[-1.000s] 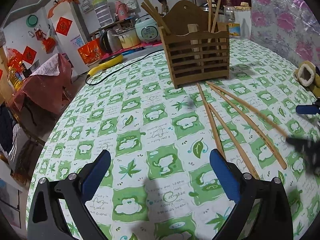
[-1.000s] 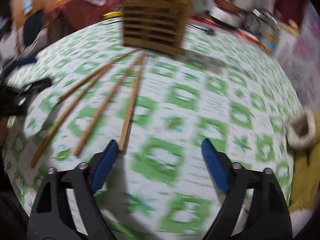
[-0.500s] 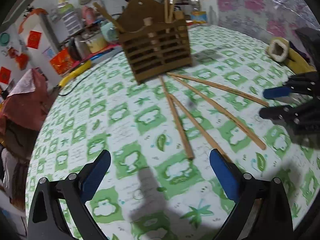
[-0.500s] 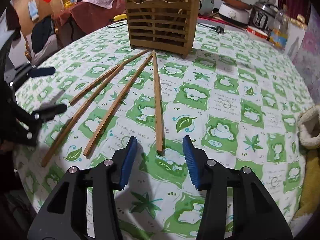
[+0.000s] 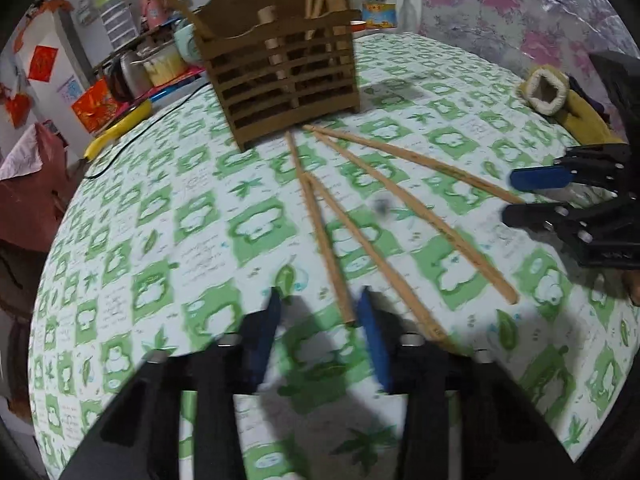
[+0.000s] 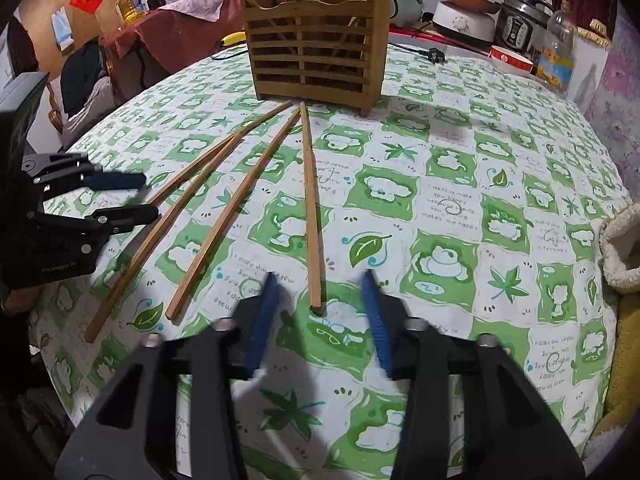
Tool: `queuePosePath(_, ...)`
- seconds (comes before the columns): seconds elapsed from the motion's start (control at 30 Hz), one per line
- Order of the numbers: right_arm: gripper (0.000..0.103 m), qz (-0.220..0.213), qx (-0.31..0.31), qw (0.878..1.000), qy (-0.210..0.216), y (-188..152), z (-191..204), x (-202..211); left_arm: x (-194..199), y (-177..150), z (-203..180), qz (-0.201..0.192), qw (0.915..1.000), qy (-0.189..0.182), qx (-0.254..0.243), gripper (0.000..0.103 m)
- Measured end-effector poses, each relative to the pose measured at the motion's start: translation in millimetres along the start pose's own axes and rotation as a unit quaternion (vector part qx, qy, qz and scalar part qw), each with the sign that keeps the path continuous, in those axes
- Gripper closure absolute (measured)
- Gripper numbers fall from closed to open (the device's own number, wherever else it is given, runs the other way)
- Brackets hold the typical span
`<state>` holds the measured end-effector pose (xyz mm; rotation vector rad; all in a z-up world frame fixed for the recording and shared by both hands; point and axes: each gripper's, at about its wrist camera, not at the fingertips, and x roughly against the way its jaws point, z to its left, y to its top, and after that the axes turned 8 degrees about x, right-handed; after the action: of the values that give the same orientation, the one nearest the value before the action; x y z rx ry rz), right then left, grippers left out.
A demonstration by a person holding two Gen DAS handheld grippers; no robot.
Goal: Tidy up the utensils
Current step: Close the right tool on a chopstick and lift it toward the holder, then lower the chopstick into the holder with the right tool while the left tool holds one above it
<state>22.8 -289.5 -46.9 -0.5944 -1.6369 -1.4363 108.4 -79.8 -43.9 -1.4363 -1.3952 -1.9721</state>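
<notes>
Several long wooden chopsticks (image 5: 412, 200) lie fanned out on the green-and-white tablecloth (image 5: 168, 216), their far tips near a slatted wooden utensil holder (image 5: 286, 80) that holds more sticks. My left gripper (image 5: 320, 312) is open, its jaws either side of the near end of the leftmost chopstick (image 5: 324, 240). My right gripper (image 6: 318, 296) is open, straddling the near end of the rightmost chopstick (image 6: 312, 208). The holder (image 6: 316, 56) stands behind it. Each gripper shows in the other's view, the right (image 5: 532, 196) and the left (image 6: 132, 196).
A fleece-lined slipper (image 5: 546, 90) lies at the table's right edge, also in the right wrist view (image 6: 622, 248). A black power cord and plug (image 6: 434, 56) lie behind the holder. Cookers (image 6: 464, 26), a bottle (image 6: 558, 52) and a bowl (image 6: 512, 60) stand beyond the table.
My left gripper has narrowed from wide open and moved right, onto the end of the leftmost chopstick. My right gripper closed in earlier, then opened a little around the rightmost chopstick's end.
</notes>
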Motion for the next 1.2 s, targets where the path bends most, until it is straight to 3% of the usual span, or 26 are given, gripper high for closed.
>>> queuePosePath(0.07, 0.094, -0.002, -0.001, 1.000, 0.007, 0.1, 0.1, 0.4, 0.2, -0.1, -2.9, -0.001, 1.0000, -0.003, 0.002, 0.095)
queuePosePath(0.1, 0.097, -0.003, -0.003, 1.000, 0.008, -0.2, 0.4, 0.7, 1.0, -0.7, -4.0, -0.003, 1.0000, 0.003, 0.001, 0.095)
queuePosePath(0.27, 0.097, -0.018, -0.005, 1.000, -0.007, -4.9, 4.7, 12.5, 20.9, -6.9, 2.7, -0.034, 0.9991, -0.010, 0.024, 0.097)
queuePosePath(0.37, 0.097, -0.036, 0.003, 0.999, -0.022, -7.5, 8.9, 26.6, 38.5, -9.1, 6.3, -0.052, 0.9981, 0.002, 0.032, 0.097)
queuePosePath(0.5, 0.097, -0.097, 0.006, 0.994, -0.040, 10.0, 5.2, 68.6, 71.4, 6.6, 11.4, -0.089, 0.9953, 0.014, 0.037, 0.097)
queuePosePath(0.63, 0.097, -0.181, -0.008, 0.982, -0.045, 48.7, -6.6, 116.7, 109.2, 42.4, 15.6, -0.137, 0.9894, 0.017, 0.046, 0.097)
queuePosePath(0.77, 0.097, -0.238, -0.023, 0.970, -0.048, 88.3, -18.0, 144.0, 135.2, 81.8, 19.5, -0.178, 0.9825, 0.012, 0.055, 0.097)
queuePosePath(0.97, 0.097, -0.261, -0.040, 0.964, -0.039, 123.7, -30.0, 146.9, 138.4, 125.8, 29.6, -0.188, 0.9787, -0.011, 0.081, 0.097)
queuePosePath(1.2, 0.097, -0.239, -0.033, 0.970, -0.021, 132.3, -28.6, 119.7, 119.4, 136.7, 34.6, -0.178, 0.9793, -0.028, 0.093, 0.097)
